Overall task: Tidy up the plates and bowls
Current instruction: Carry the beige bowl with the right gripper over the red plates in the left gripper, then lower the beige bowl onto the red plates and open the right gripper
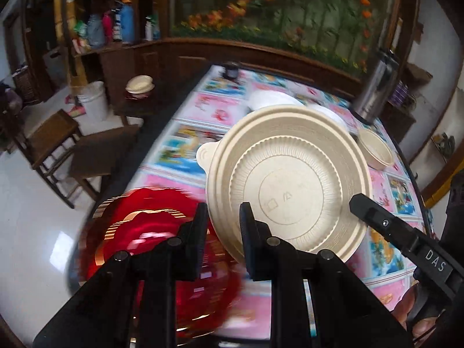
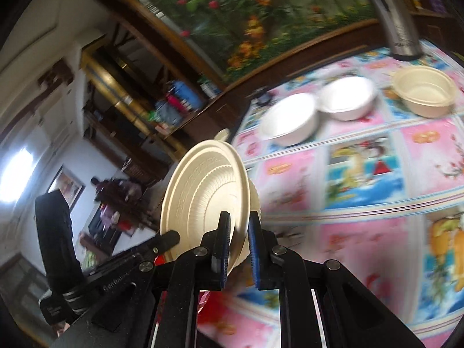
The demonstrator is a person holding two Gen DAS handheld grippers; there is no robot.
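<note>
A beige ribbed plate is held tilted above the table; it also shows edge-on in the right wrist view. My right gripper is shut on its rim, and its finger shows at the plate's right edge in the left wrist view. My left gripper has its fingers either side of the plate's near rim, above a red plate at the table's near left corner. Two white bowls and a beige bowl stand at the far side.
The table wears a colourful cartoon-print cloth. A steel thermos stands at the far edge by the beige bowl. A wooden chair and white bucket stand on the floor to the left. A cabinet lines the wall.
</note>
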